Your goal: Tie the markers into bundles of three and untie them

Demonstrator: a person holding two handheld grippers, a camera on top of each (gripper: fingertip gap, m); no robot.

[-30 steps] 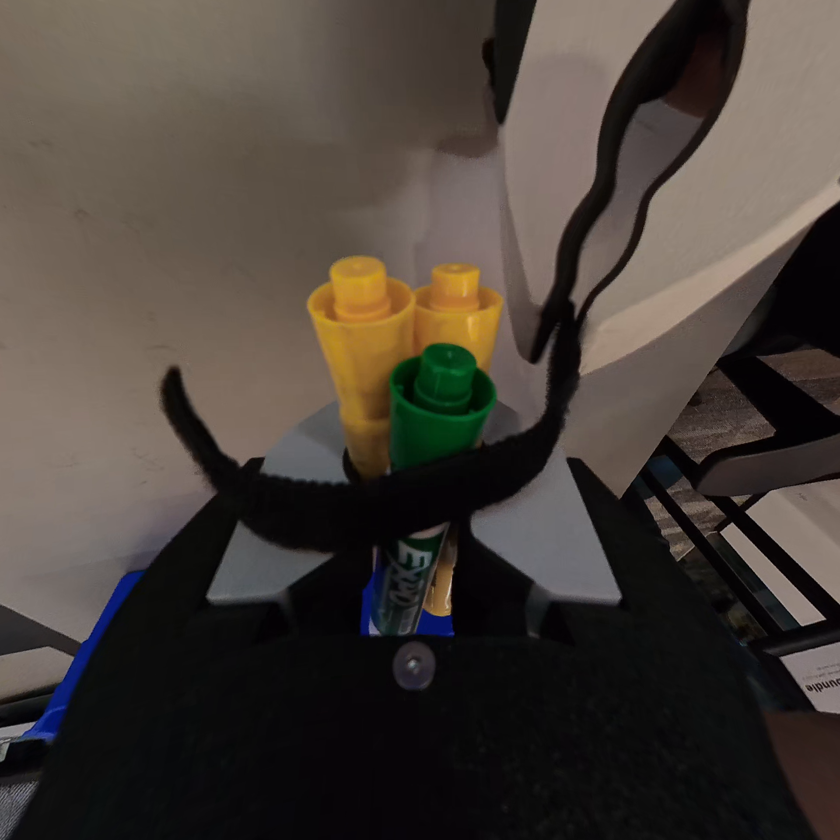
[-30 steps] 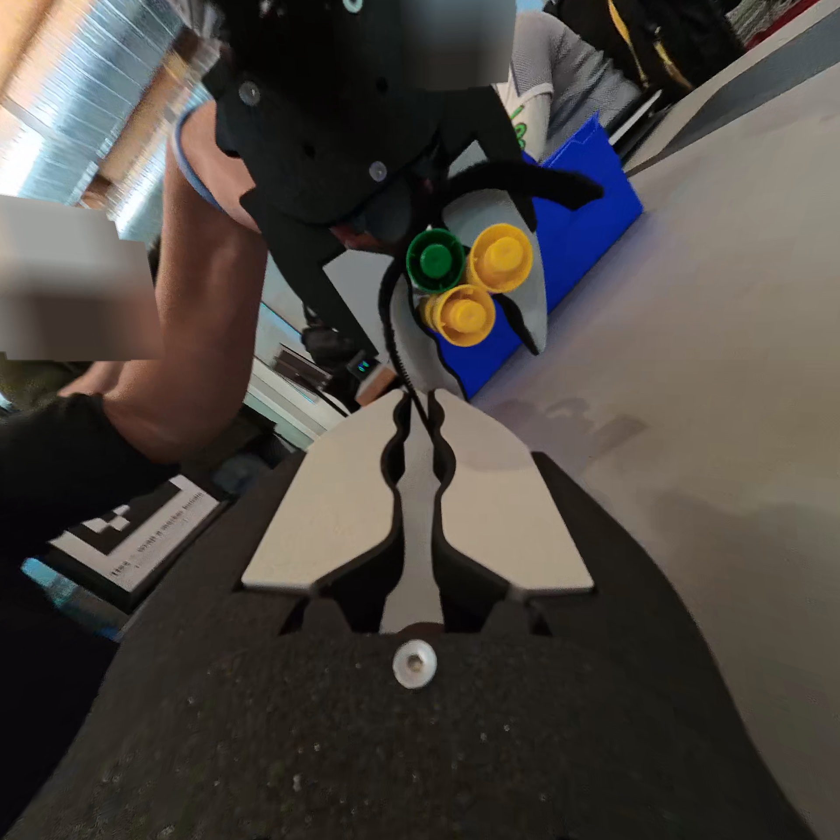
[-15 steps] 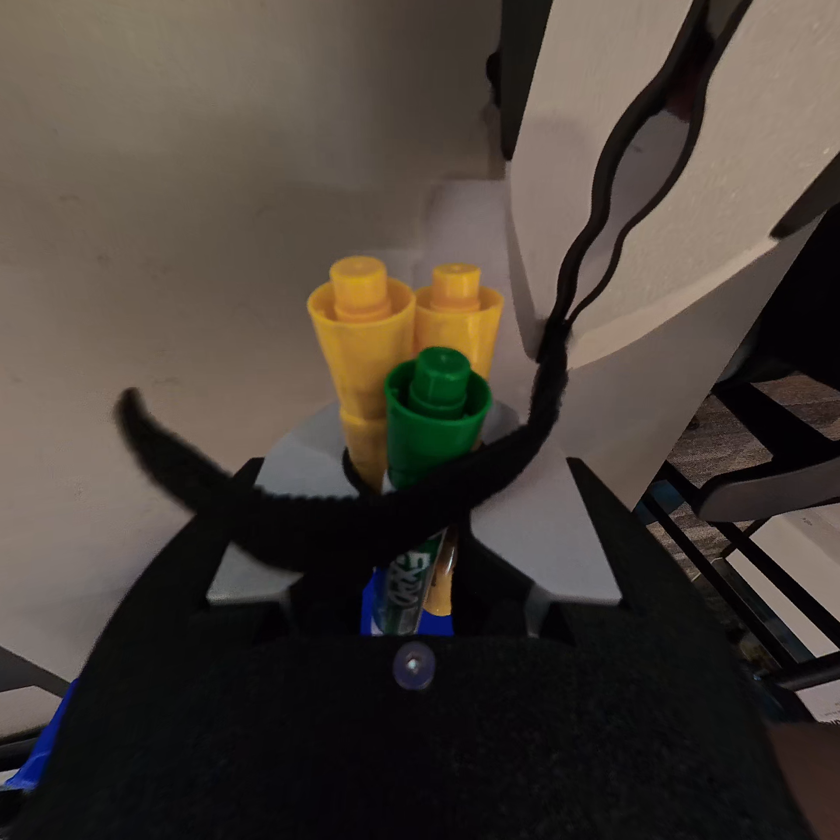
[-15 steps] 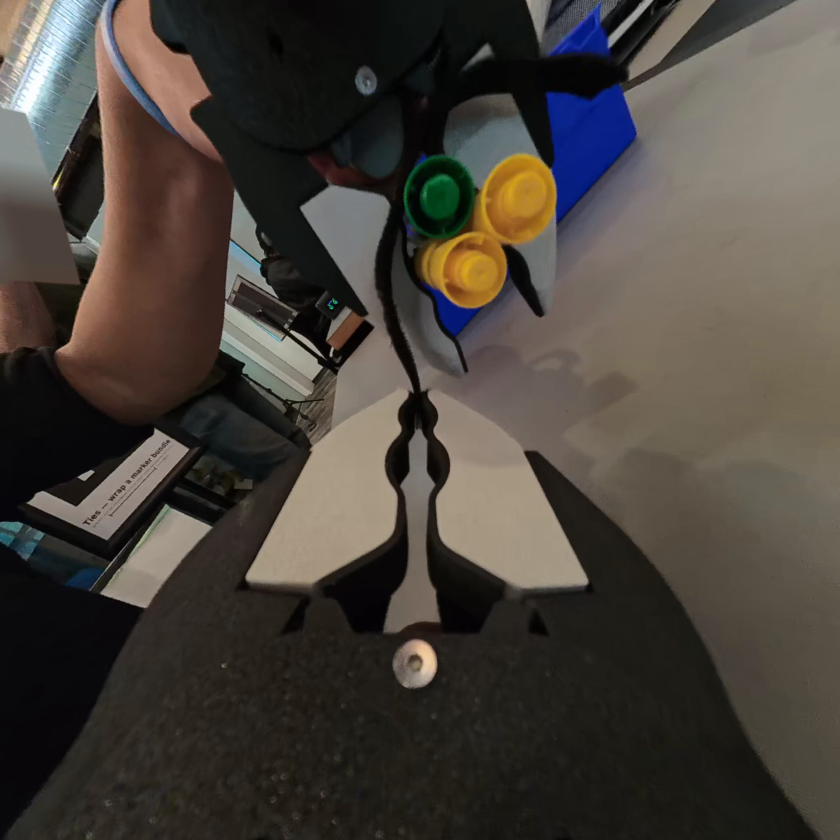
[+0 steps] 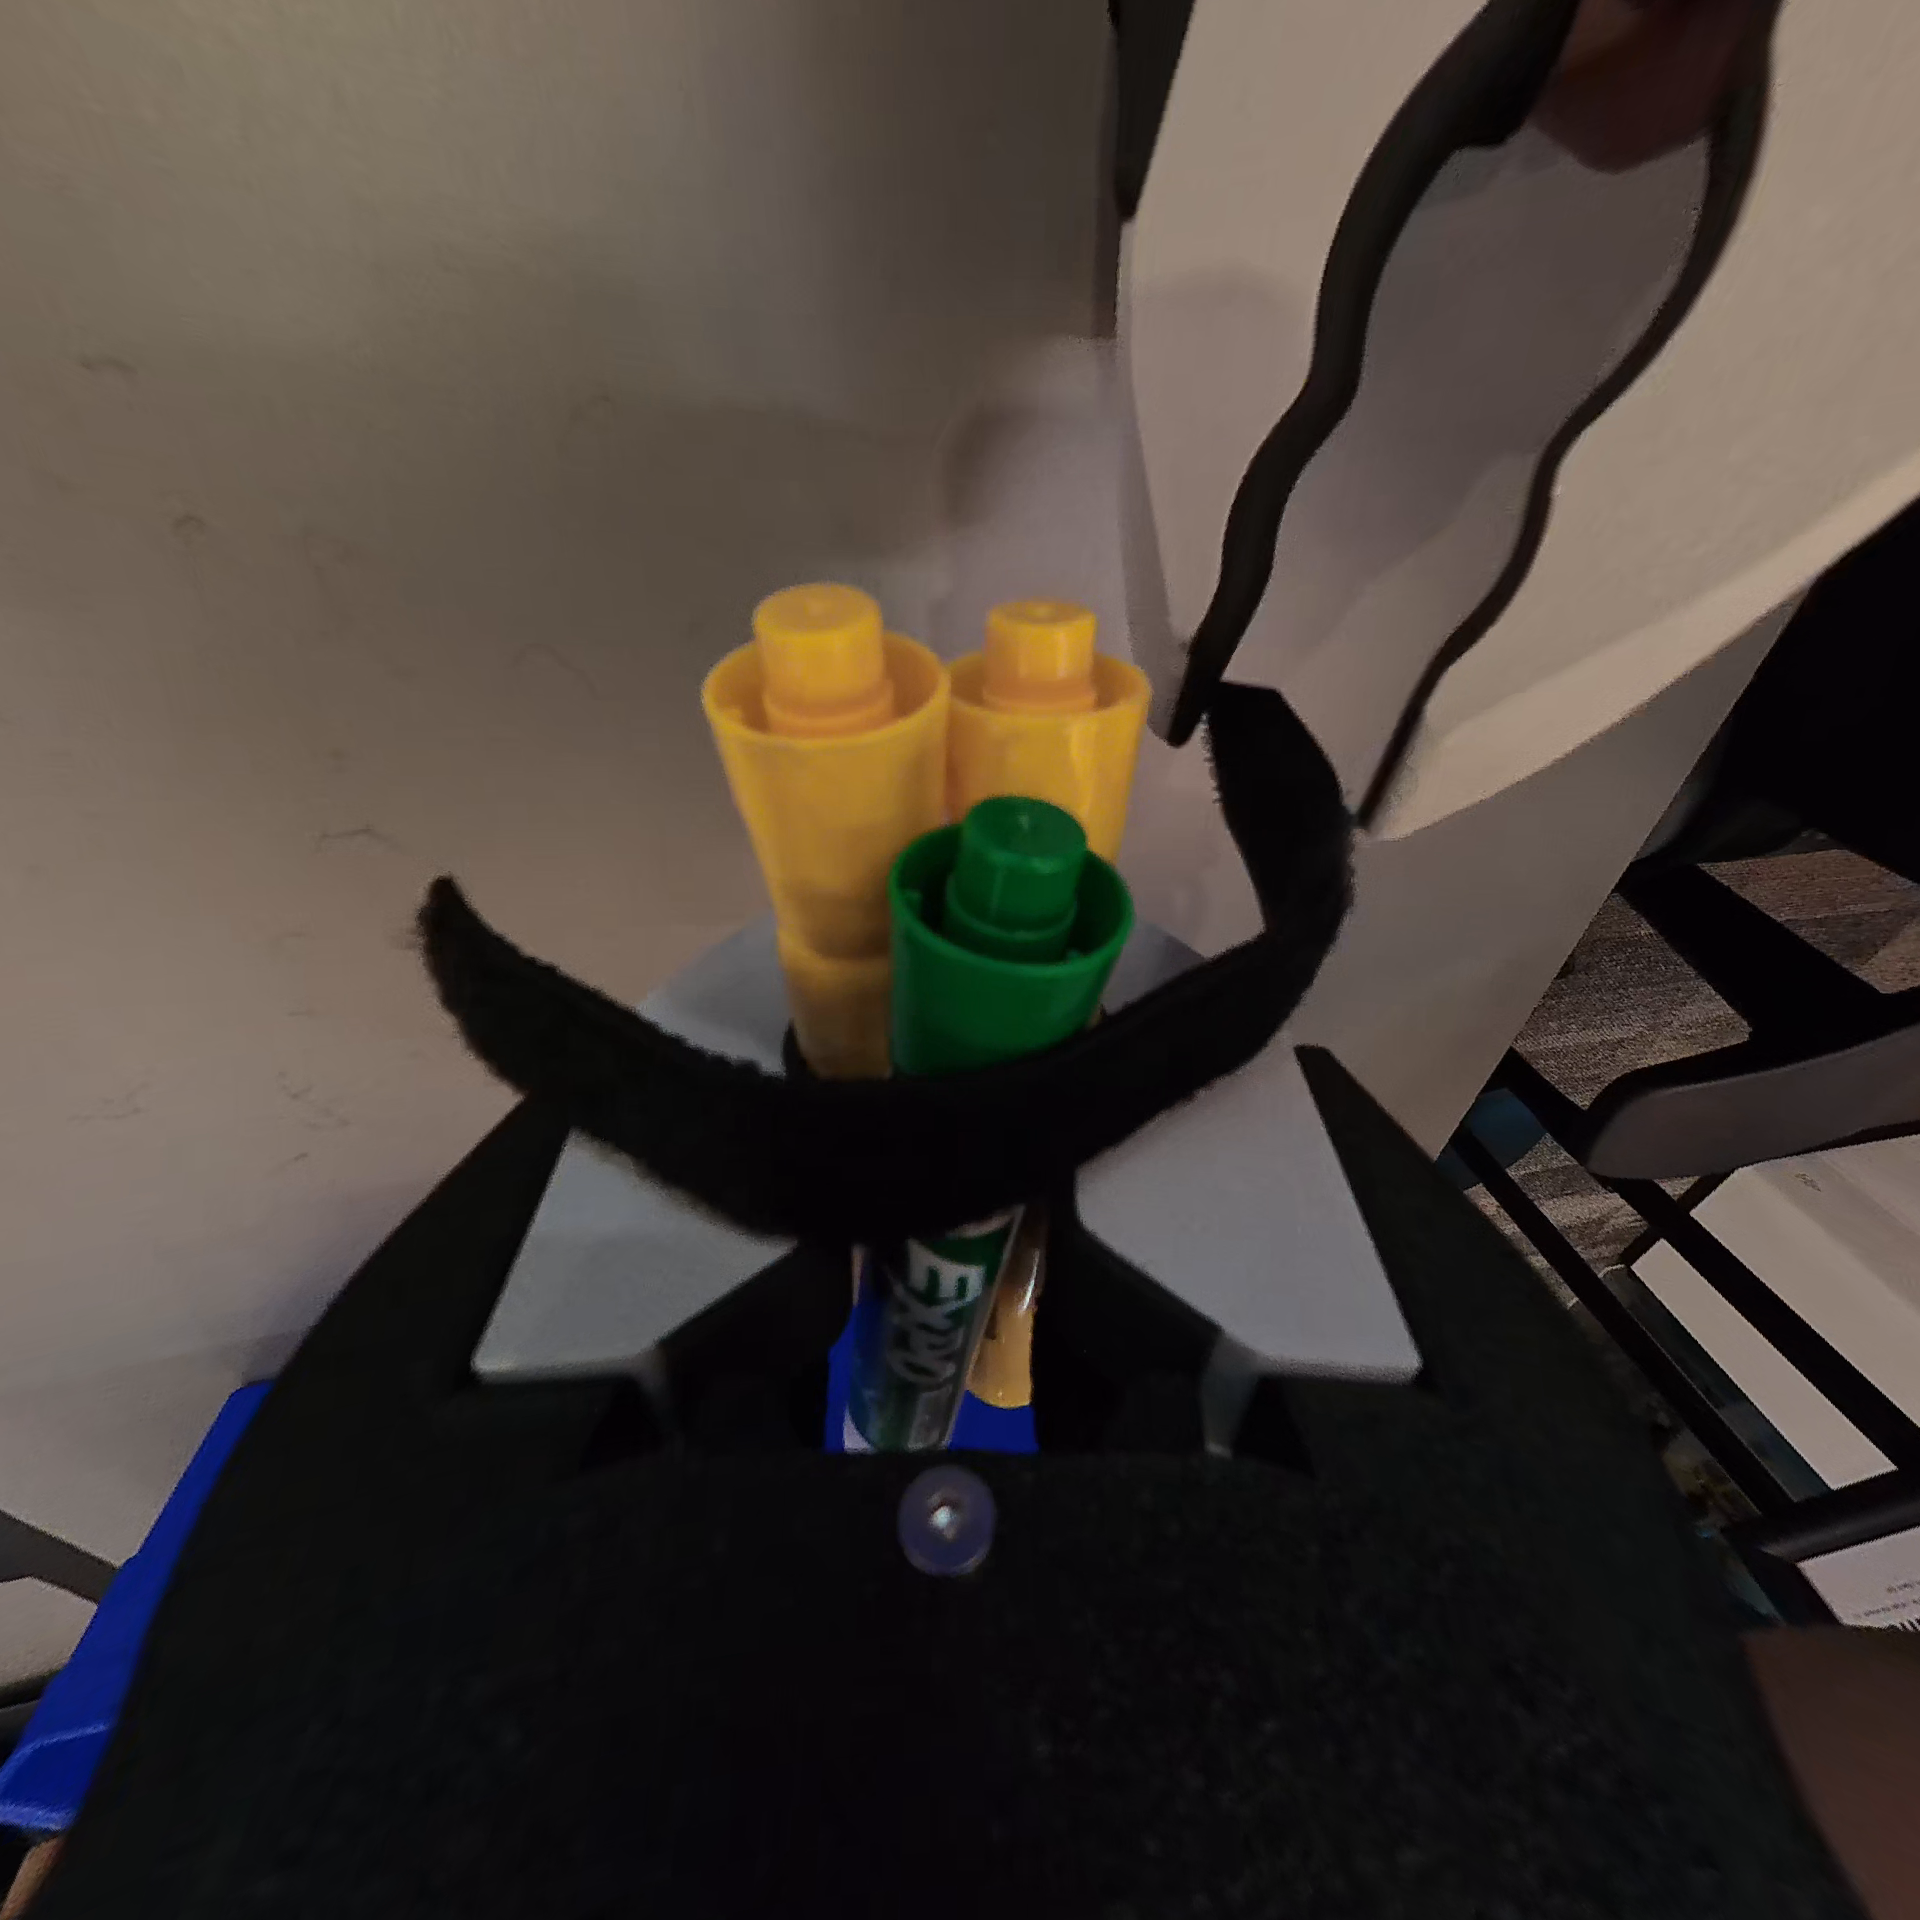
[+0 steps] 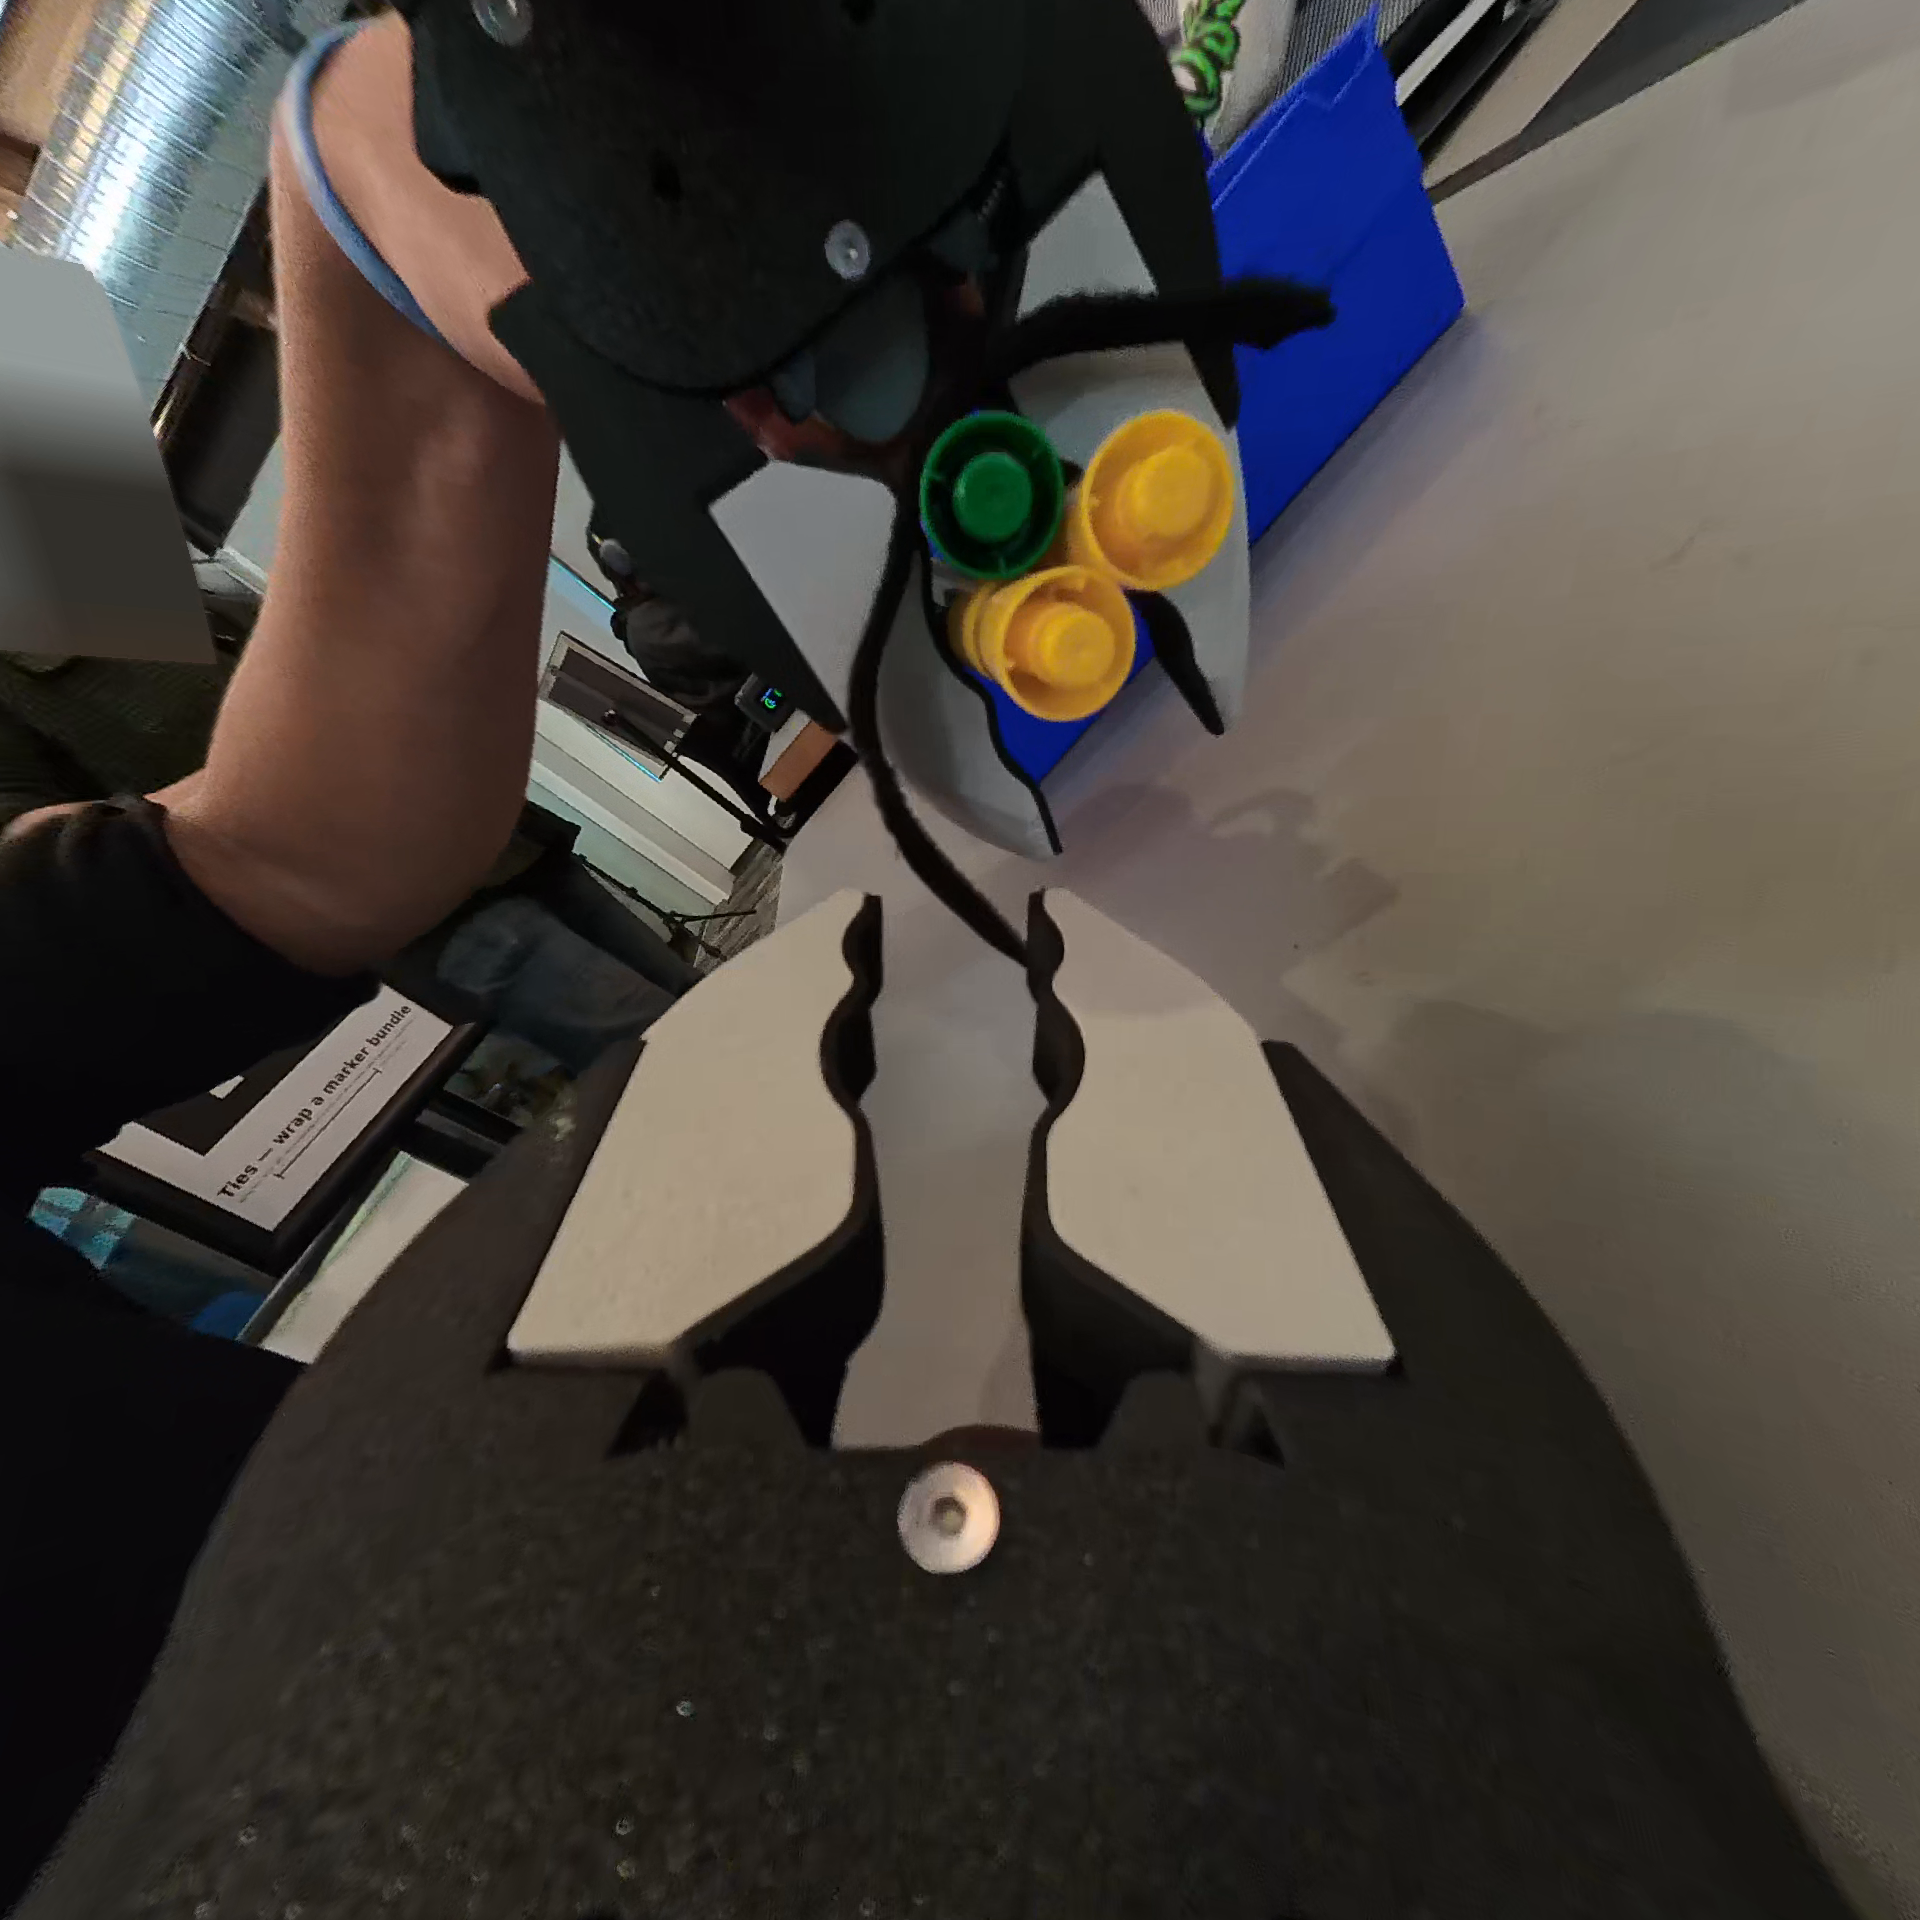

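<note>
Left wrist view: we clench the left gripper [image 5: 940,1101] on three markers [image 5: 997,935], caps pointing far along its fingers; right gripper [image 6: 951,935] stands released beside the black tie [image 5: 852,1122].

Pale grey worktop [image 6: 1558,831] spreading right, blue bin [image 6: 1340,343] sitting on it; silver duct [image 6: 114,156] running overhead; patterned carpet [image 5: 1621,997] showing below.

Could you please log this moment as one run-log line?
left gripper: shut on markers | right gripper: open | black strap: looped loosely around bundle, end free
</note>
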